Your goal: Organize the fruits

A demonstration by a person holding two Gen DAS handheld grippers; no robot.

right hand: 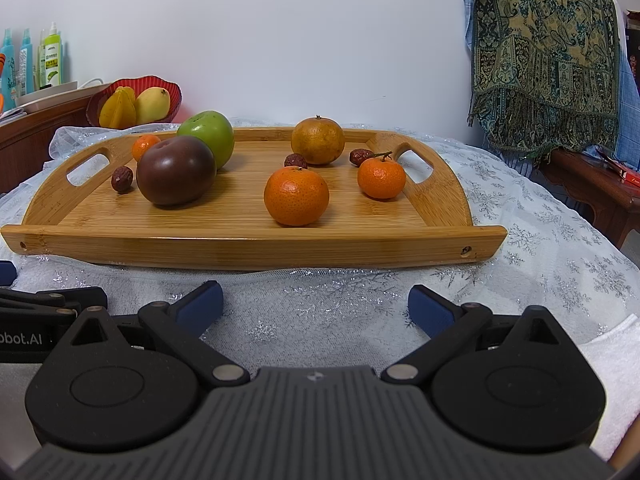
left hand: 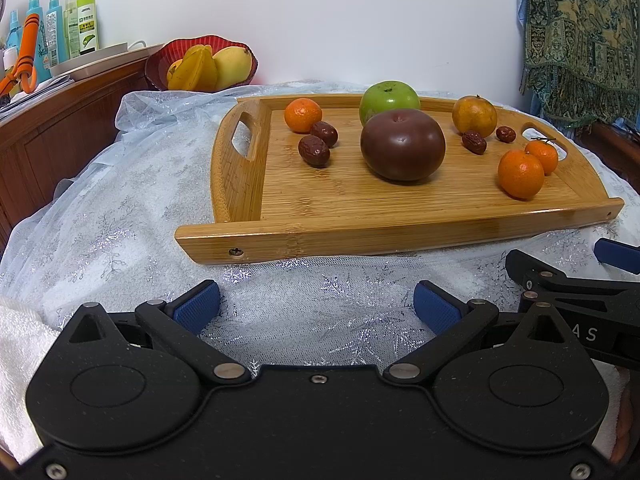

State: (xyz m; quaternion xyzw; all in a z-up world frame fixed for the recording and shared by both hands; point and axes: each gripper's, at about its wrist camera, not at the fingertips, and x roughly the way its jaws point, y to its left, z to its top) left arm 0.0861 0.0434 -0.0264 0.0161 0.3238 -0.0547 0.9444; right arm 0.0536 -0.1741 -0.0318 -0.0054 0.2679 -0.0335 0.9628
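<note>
Resting low over a pale blue snowflake-patterned tulle tablecloth (left hand: 120, 208), both near the front edge: left gripper (left hand: 316, 310) with blue pads spread apart and nothing between them, right gripper (right hand: 314, 306) likewise spread wide and empty. Side by side, each visible at the edge of the other's view. White towel (right hand: 612, 364) under the near right corner.

Just beyond the pads, a rectangular bamboo tray with cut-out handles (left hand: 400, 232). On it, centre-left, a large dark purple-brown round fruit (left hand: 402, 146) touching a green apple (left hand: 390, 98) behind. Far left, a small orange mandarin (left hand: 303, 115) beside two wrinkled red dates (left hand: 316, 144). Far right, a dull yellow-orange citrus (right hand: 318, 140) with two more red dates (right hand: 296, 160) near it. Near right, two bright mandarins (right hand: 297, 196), one stemmed.

Farther left, a red fluted bowl of yellow starfruit and mango (left hand: 202, 66) against a white wall (left hand: 320, 12), plus spray bottles (left hand: 86, 20) on a wooden cabinet (left hand: 60, 120). Far right, a green paisley fringed shawl (right hand: 544, 56) hanging.
</note>
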